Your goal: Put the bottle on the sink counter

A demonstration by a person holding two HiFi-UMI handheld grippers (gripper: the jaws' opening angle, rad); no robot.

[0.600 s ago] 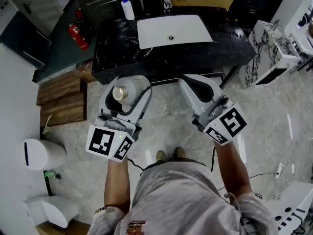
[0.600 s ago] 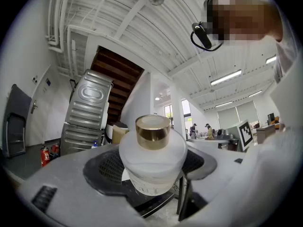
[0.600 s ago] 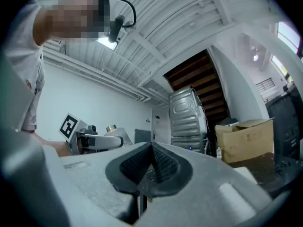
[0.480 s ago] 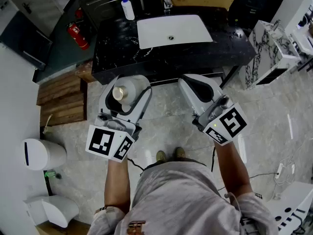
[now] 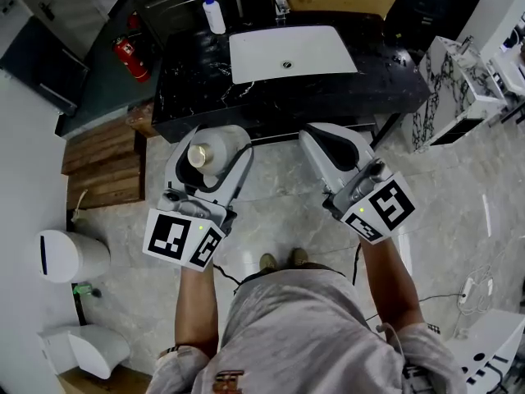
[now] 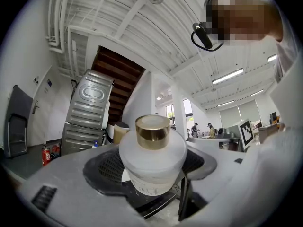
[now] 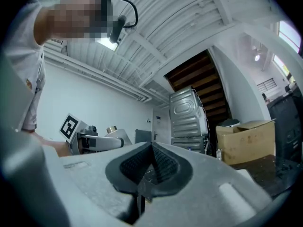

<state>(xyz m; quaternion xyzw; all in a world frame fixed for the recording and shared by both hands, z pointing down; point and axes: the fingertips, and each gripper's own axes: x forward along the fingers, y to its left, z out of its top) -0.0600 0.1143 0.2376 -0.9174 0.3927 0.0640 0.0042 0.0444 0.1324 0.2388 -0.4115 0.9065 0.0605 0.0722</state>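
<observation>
A squat white bottle (image 5: 212, 157) with a gold cap stands upright between the jaws of my left gripper (image 5: 207, 156), which is shut on it; in the left gripper view the bottle (image 6: 152, 159) fills the middle, the pads pressing its sides. My right gripper (image 5: 332, 148) is shut with nothing in it, its pads meeting in the right gripper view (image 7: 150, 167). Both hang over the floor just in front of the black marble sink counter (image 5: 197, 89) with its white basin (image 5: 289, 52).
A white bottle with a blue cap (image 5: 214, 13) stands at the counter's back left. A red fire extinguisher (image 5: 130, 59) lies left of it. Wooden steps (image 5: 105, 167) and white bins (image 5: 70, 258) are at the left, a marble cabinet (image 5: 451, 89) at the right.
Both grippers and the bottle hold almost still; the view has shifted very slightly.
</observation>
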